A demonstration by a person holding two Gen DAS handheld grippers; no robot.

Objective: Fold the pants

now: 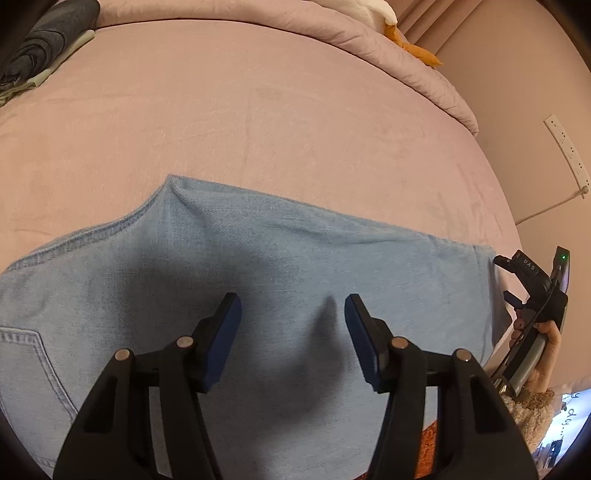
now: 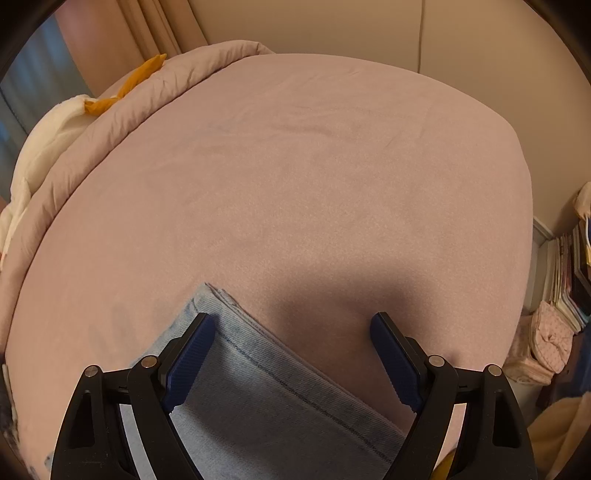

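Light blue denim pants (image 1: 258,273) lie folded flat on the pink bed (image 1: 258,122), a back pocket showing at the lower left. My left gripper (image 1: 292,306) is open just above the denim, holding nothing. My right gripper (image 2: 291,325) is open over the pants' hem end (image 2: 236,332), its left finger over the denim and its right finger over the bedsheet (image 2: 295,184). The right gripper also shows in the left wrist view (image 1: 532,291) beside the pants' right edge, held in a hand.
A rolled pink duvet (image 1: 388,48) with a white and orange plush toy (image 1: 399,33) lies at the bed's far edge. Folded dark clothes (image 1: 40,40) sit at the far left. A power strip (image 1: 565,151) hangs on the wall. Stacked books (image 2: 569,273) stand right of the bed.
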